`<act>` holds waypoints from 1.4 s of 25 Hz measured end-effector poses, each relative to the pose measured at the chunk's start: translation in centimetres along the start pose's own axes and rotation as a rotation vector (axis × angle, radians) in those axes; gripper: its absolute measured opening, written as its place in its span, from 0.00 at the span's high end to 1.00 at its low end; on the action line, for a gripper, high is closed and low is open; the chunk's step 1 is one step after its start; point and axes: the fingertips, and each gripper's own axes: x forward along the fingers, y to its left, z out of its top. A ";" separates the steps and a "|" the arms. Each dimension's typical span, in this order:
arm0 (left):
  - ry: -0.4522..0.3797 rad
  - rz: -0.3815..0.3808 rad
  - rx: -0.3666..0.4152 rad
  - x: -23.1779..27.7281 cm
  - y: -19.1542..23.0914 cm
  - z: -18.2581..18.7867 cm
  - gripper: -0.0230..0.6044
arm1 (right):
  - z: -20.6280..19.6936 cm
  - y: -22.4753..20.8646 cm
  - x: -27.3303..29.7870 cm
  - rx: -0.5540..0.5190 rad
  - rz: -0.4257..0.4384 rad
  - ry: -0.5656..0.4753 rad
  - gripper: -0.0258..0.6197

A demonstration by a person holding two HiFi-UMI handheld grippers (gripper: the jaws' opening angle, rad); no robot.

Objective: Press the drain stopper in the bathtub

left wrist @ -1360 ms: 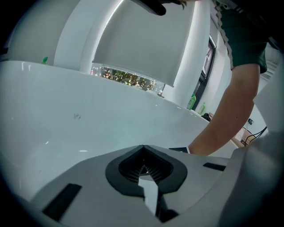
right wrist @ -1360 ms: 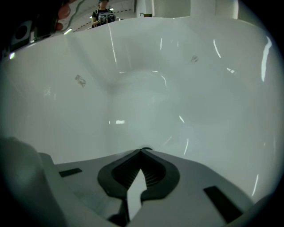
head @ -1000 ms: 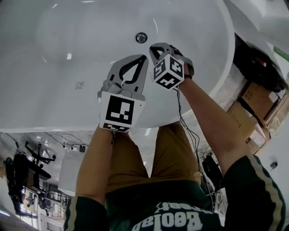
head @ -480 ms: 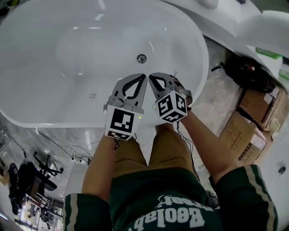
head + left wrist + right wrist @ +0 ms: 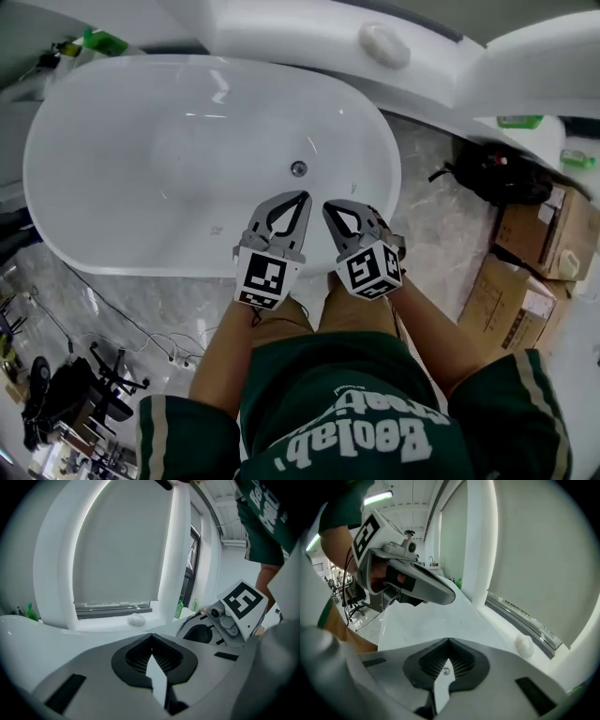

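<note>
While the whole bathtub (image 5: 94, 122) is now fitting into the head view, where a second ago only part of it showed, the person's green shirt (image 5: 356, 441) is filling the near edge. The left gripper (image 5: 303, 198) and right gripper (image 5: 329, 206) are hanging side by side over the near rim, both drawn back from the drain. Each is holding its jaws closed tip to tip, gripping nothing. Just beyond the tips, apart from both, the drain stopper (image 5: 298, 169) is sitting on the tub floor right of the middle, a round disc facing up with no long axis. The tub's own long axis is running left to right. Farthest off, a white ledge (image 5: 309, 33) is carrying a pale rounded lump (image 5: 384, 44).
</note>
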 end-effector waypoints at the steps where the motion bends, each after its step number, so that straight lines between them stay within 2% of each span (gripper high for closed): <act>1: -0.003 0.005 0.006 -0.3 -0.3 0.8 0.95 | 0.4 -0.3 -0.9 -0.001 -0.002 -0.007 0.94; 4: -0.010 0.018 0.021 -1.5 -1.4 2.8 0.95 | 1.8 -1.0 -3.3 0.007 0.003 -0.036 0.94; 9: -0.062 0.061 0.020 -4.5 -3.3 6.3 0.95 | 5.6 -1.3 -8.3 0.093 0.032 -0.134 0.94; 18: -0.139 0.105 0.131 -9.3 -5.3 13.1 0.95 | 11.7 -1.8 -16.0 0.069 0.067 -0.359 0.94; 22: -0.140 0.118 0.204 -10.8 -5.6 14.9 0.95 | 13.7 -2.5 -18.6 0.102 0.076 -0.439 0.94; 24: -0.140 0.132 0.214 -11.3 -5.4 15.5 0.95 | 15.0 -2.8 -19.7 0.112 0.076 -0.488 0.94; 31: -0.187 0.139 0.199 -12.0 -5.6 17.9 0.95 | 15.9 -3.4 -21.4 0.197 0.113 -0.564 0.94; 35: -0.203 0.139 0.220 -11.8 -5.9 19.1 0.95 | 16.4 -3.5 -22.2 0.234 0.149 -0.620 0.94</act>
